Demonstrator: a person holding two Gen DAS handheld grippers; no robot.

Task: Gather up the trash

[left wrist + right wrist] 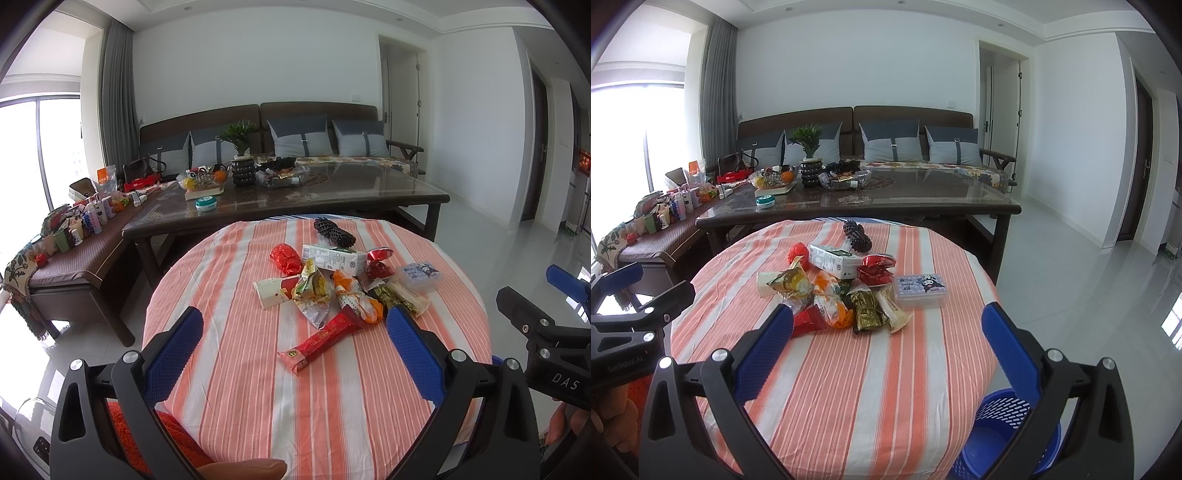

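A heap of wrappers (pixel 332 291) lies in the middle of a round table with an orange-striped cloth (pixel 258 387). A long red packet (pixel 321 341) is nearest me, with a milk carton (pixel 334 258), a paper cup (pixel 271 291) and a gold wrapper (pixel 866 308) behind. My left gripper (pixel 295 325) hangs open over the table's near side, short of the heap. My right gripper (pixel 888 321) is open too, above the table's right part (pixel 886 387). A blue perforated bin (pixel 1004 435) stands on the floor at the table's right edge.
A clear lidded box with a cartoon print (pixel 919 290) and a black spiky roller (pixel 857 236) also lie on the cloth. Behind stand a dark glass-topped coffee table (pixel 332 192) with bowls and a plant, a sofa, and a bench of bottles (pixel 81 221) at left.
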